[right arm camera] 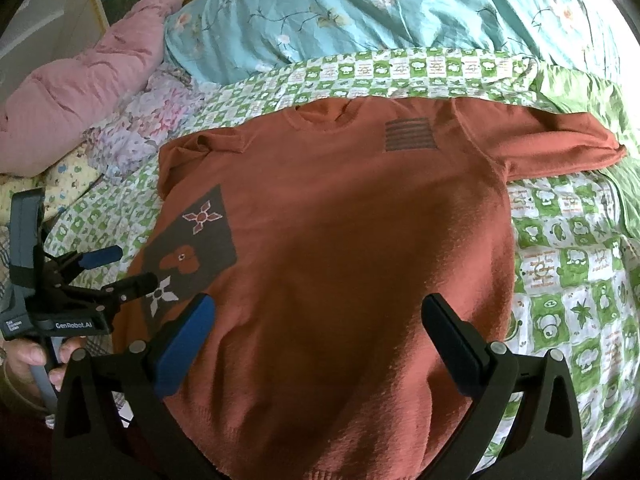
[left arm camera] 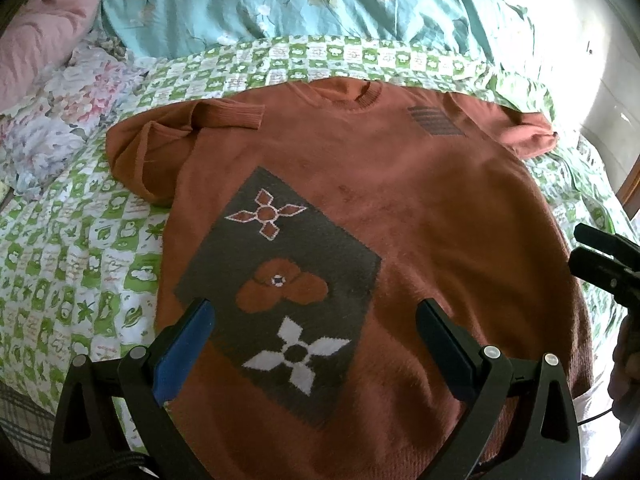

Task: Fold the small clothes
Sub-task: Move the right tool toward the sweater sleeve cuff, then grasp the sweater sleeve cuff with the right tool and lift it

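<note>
A rust-orange sweater (left arm camera: 420,208) lies face up on the bed, neck toward the far side. It carries a grey patch with flower shapes (left arm camera: 280,280) and a small striped mark (left arm camera: 436,120). Its left sleeve (left arm camera: 228,114) is folded in across the shoulder. The other sleeve (right arm camera: 560,140) stretches out to the right. My left gripper (left arm camera: 316,308) hovers open over the patch near the hem, nothing between its fingers. Over the sweater's lower middle, my right gripper (right arm camera: 319,302) is open and holds nothing. In the right wrist view the left gripper (right arm camera: 137,265) shows at the sweater's left edge.
A green-and-white checked sheet (right arm camera: 560,280) covers the bed. A teal floral duvet (right arm camera: 380,8) is bunched along the far side, with a pink quilt (right arm camera: 92,80) and a floral pillow (left arm camera: 60,120) at the far left. A hand (right arm camera: 28,356) grips the left tool's handle.
</note>
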A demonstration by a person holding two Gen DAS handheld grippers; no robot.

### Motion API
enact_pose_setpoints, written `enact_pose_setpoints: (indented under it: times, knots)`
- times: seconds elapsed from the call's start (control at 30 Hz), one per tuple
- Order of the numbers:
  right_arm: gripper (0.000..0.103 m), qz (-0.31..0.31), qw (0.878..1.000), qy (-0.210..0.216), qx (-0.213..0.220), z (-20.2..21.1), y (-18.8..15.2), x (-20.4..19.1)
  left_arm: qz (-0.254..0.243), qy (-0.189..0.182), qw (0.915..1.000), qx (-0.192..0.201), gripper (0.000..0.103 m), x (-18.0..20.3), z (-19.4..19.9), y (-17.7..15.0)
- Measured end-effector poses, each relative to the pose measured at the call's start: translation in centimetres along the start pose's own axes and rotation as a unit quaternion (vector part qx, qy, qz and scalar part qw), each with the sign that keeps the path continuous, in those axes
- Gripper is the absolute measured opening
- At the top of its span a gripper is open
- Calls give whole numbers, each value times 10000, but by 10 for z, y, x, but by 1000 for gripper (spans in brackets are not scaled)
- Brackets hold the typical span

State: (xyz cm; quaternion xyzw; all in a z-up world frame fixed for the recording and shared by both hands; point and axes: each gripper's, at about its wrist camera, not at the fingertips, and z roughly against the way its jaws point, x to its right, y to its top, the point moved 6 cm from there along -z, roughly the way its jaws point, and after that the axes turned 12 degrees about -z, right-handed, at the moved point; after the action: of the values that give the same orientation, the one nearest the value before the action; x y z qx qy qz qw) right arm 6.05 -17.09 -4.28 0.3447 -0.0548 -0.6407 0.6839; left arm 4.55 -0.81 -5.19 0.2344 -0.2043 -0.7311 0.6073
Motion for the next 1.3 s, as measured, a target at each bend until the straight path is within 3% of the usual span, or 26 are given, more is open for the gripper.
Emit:
enact_pose_setpoints:
  times: [0.17,0.43,0.7,0.83,1.13,1.3]
  knots:
    - [103,-178,9998,50,42,0,7,10,48,-140,9996,-240,101,1,-8,1]
    - [103,-446,9988,-20,203,-1,23,42,31,-71,9998,-198,101,-4,-22,17]
    - [103,-904,9935,-241,643,7,63,106,-32,-7,9999,-154,101,-7,-42,48]
    - [101,-1149,9872,-383,1037,14,97,155,-4,-63,10000,-75,101,-7,-51,68]
    - [71,-2200,9562,-1027,1637,29,186,319,107,-2,9999,-85,101,-9,-83,109]
    - [58,-2685,9394,-1296,1692,20,226,406,54,6,9996,-273,101,0,-111,120]
